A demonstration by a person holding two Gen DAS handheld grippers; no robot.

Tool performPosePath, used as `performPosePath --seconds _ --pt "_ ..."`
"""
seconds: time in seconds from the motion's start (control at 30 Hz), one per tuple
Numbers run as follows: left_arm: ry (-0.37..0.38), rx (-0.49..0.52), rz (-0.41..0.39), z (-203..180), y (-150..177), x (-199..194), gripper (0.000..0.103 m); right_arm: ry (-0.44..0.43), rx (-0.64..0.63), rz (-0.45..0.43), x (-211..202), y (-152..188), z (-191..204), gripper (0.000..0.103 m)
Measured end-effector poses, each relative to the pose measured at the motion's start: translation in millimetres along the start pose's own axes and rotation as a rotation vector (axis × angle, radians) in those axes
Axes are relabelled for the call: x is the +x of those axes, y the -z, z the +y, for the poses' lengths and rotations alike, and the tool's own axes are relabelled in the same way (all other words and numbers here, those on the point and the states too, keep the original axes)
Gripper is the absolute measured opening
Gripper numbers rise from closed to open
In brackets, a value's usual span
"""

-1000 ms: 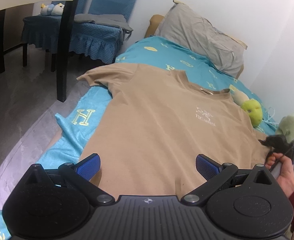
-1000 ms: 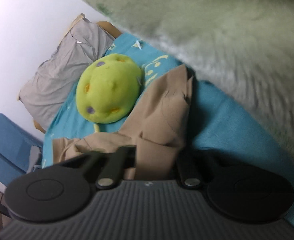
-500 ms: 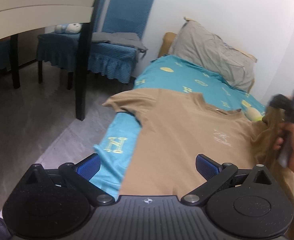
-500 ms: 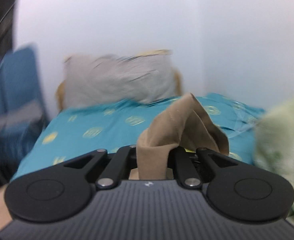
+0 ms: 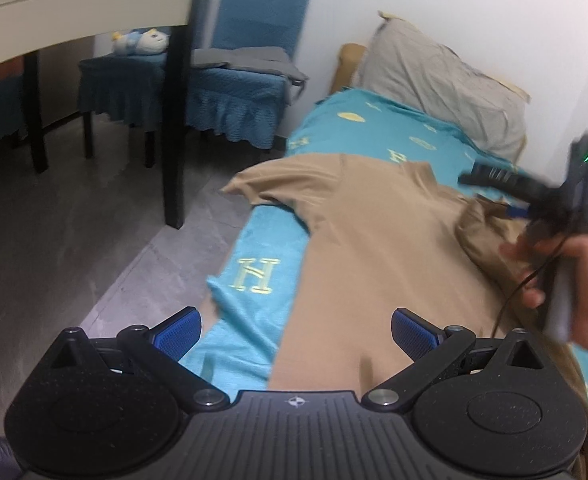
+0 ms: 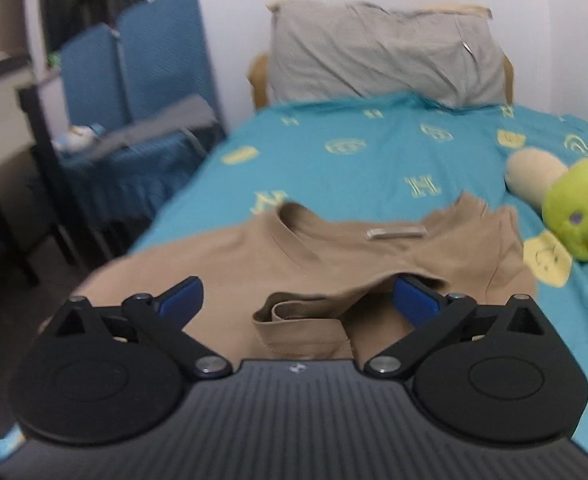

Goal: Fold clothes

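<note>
The tan short-sleeved cotton T-shirt lies spread front-up on the bed, collar toward the far end, its right sleeve already turned in over the chest while the left sleeve lies flat at the bed's left edge. It looks light, limp and unslippery, so it should drape wherever it is lifted; best taken at a hem, sleeve cuff or shoulder seam, where doubled fabric gives a firmer bite. The right gripper hangs just over the folded sleeve, jaws wide, nothing between them. The left gripper hovers above the near hem, jaws equally wide and empty. Under the shirt is a turquoise bedsheet printed with pale yellow letters and crests. A green plush toy rests near the sheet's right side, a crumpled grey pillow stands against the far wall, and blue skirted chairs sit on the left. No containers appear in either view
</note>
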State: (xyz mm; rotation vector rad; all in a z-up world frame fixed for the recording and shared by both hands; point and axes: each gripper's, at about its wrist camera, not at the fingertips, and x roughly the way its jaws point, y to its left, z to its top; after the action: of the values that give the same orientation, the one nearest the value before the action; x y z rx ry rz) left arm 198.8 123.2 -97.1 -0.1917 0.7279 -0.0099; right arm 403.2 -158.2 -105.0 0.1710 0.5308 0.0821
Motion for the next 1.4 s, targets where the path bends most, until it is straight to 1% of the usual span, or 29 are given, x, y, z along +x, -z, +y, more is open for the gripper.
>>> performPosePath --seconds 0.03,0.13,0.23,0.3,0.43,0.5,0.57,0.67,0.77,0.97,1.0,1.07,1.13,1.23,1.33,1.4 --pt "0.004 0.015 0.0 -4.1 1.0 0.0 0.102 -0.015 0.01 -0.01 -14.3 -4.1 -1.0 0.103" --pt "0.028 0.038 -0.009 -15.0 4.8 -4.5 0.102 -0.043 0.04 -0.051 -73.9 -12.8 -4.5 0.103" --pt "0.05 0.057 -0.021 -25.0 9.3 -13.9 0.102 -0.053 0.069 -0.069 -138.3 -15.0 -9.9 0.103" --pt "0.067 0.068 -0.028 -30.6 12.6 -21.9 0.102 -0.044 0.107 -0.066 -186.3 -14.2 -19.9 0.103" --pt "0.097 0.108 -0.031 -44.4 22.7 -38.9 0.102 -0.039 0.264 -0.086 -278.4 5.1 -51.7 0.103" --pt "0.125 0.129 -0.02 -51.8 29.6 -47.2 0.102 -0.021 0.314 -0.121 -313.9 21.2 -65.5 0.103" --pt "0.156 0.151 -0.009 -60.1 36.6 -55.0 0.102 0.019 0.349 -0.144 -338.4 38.2 -75.9 0.103" --pt "0.179 0.179 0.008 -76.3 45.1 -62.8 0.101 0.09 0.368 -0.15 -347.9 52.1 -85.7 0.103" --pt "0.202 0.203 0.032 -100.4 51.5 -67.4 0.1 0.136 0.366 -0.186 -348.3 52.5 -92.0 0.103" --pt "0.275 0.241 0.103 -163.9 68.1 -69.4 0.096 0.225 0.36 -0.243 -353.5 57.1 -105.6 0.103" --pt "0.287 0.227 0.119 -175.1 71.0 -66.6 0.095 0.235 0.361 -0.256 -356.1 58.0 -108.4 0.103" --pt "0.308 0.209 0.147 -197.7 76.6 -61.0 0.088 0.244 0.374 -0.278 -360.3 59.0 -114.6 0.103" --pt "0.33 0.213 0.165 -221.0 83.2 -55.7 0.087 0.248 0.385 -0.29 -361.8 59.7 -120.3 0.103" --pt "0.362 0.246 0.184 -255.4 97.2 -46.3 0.084 0.258 0.378 -0.289 -359.7 59.9 -126.3 0.103" --pt "0.366 0.285 0.207 -283.8 113.1 -32.6 0.077 0.259 0.395 -0.282 -356.2 61.3 -133.4 0.103" --pt "0.36 0.307 0.233 -295.5 123.5 -21.1 0.072 0.258 0.415 -0.273 -353.5 63.5 -139.1 0.103"
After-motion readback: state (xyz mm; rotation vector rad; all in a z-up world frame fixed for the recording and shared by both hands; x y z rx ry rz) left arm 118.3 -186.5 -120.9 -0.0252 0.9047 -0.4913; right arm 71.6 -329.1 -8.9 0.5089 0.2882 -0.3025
